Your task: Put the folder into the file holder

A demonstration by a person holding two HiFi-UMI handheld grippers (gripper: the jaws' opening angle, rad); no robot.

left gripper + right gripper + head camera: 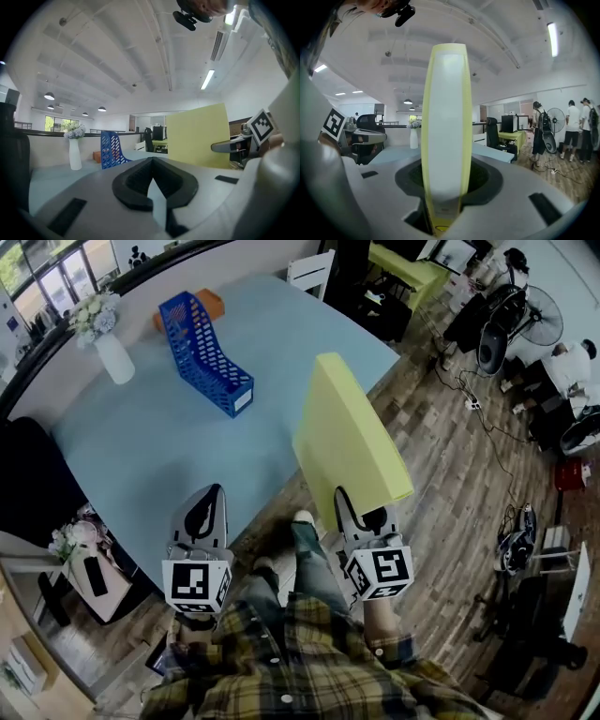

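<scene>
My right gripper (349,505) is shut on the bottom edge of a thick yellow folder (347,432), which stands upright on edge over the table's near right corner. In the right gripper view the folder (444,126) rises edge-on between the jaws of that gripper (443,208). The blue mesh file holder (208,354) stands on the light blue table (150,451), far left of the folder, and shows in the left gripper view (111,150). My left gripper (206,498) hovers at the table's near edge, shut and holding nothing (152,180).
A white vase of flowers (111,351) stands at the table's far left, and an orange object (212,302) lies behind the holder. A white chair (312,272) is beyond the table. On the right are wooden floor, cables, a fan (539,313) and standing people (572,129).
</scene>
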